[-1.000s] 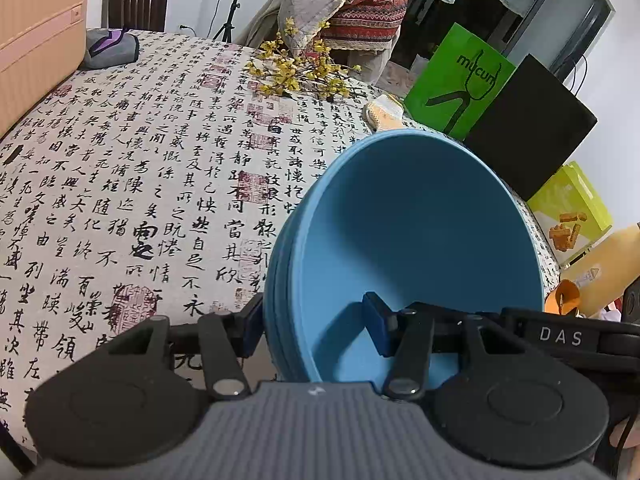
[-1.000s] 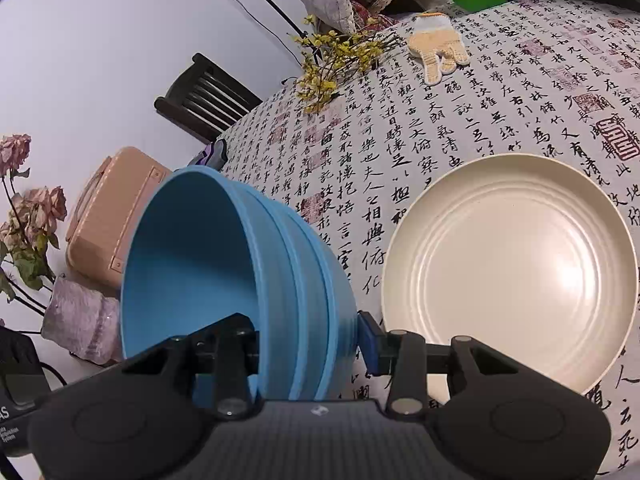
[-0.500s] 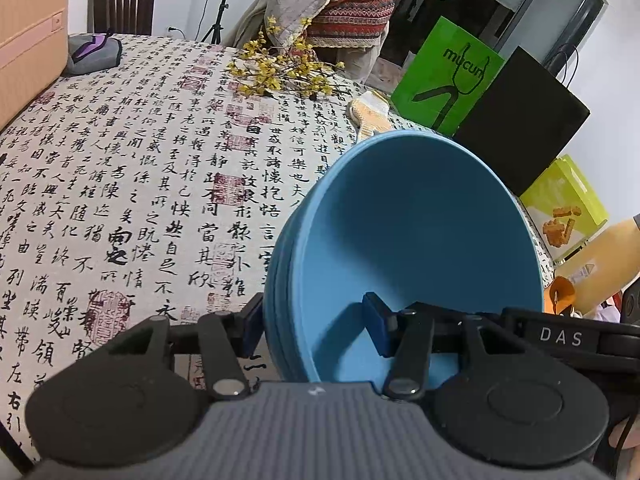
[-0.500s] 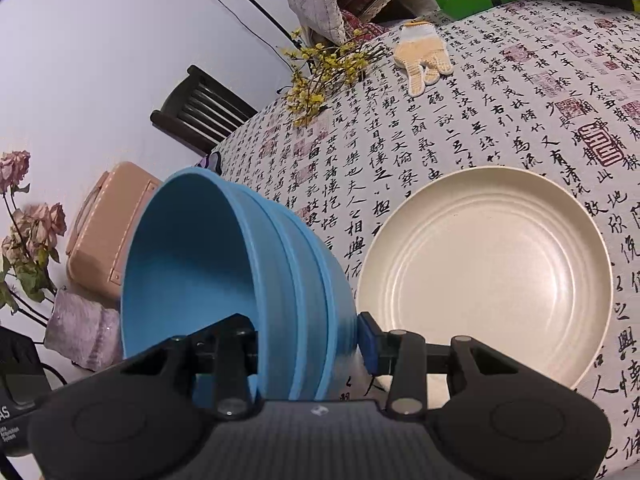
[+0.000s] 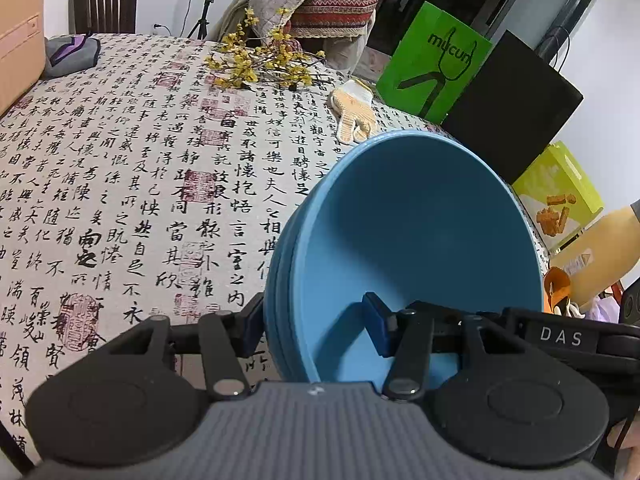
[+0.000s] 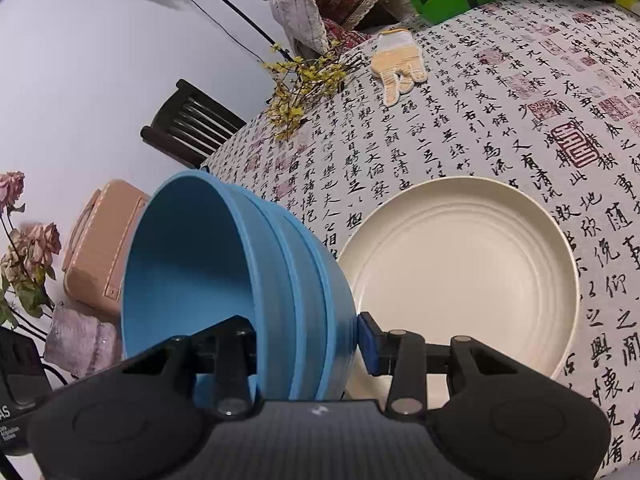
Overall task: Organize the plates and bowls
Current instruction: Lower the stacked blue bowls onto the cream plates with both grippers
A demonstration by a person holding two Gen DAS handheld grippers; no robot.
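A stack of nested blue bowls (image 5: 408,240) hangs tilted above the calligraphy tablecloth (image 5: 120,184), held from both sides. My left gripper (image 5: 314,330) is shut on its near rim, one pad outside the wall and one inside. In the right wrist view the same blue bowls (image 6: 224,264) sit in my right gripper (image 6: 304,344), also shut across the rim, with its right pad on the outer wall. Just right of the bowls, a cream ribbed plate (image 6: 460,272) lies flat on the cloth.
A knitted glove (image 5: 354,110) and a sprig of yellow flowers (image 5: 260,62) lie at the table's far side. A peach case (image 6: 100,248) and dried roses (image 6: 28,240) stand at the left. Beyond the table are a chair (image 6: 188,124), a green bag (image 5: 432,64) and a black box (image 5: 512,108).
Both grippers have carried the bowls across the table. The glove has come into the left view. In the right view the cream plate has slid left, closer to the bowls.
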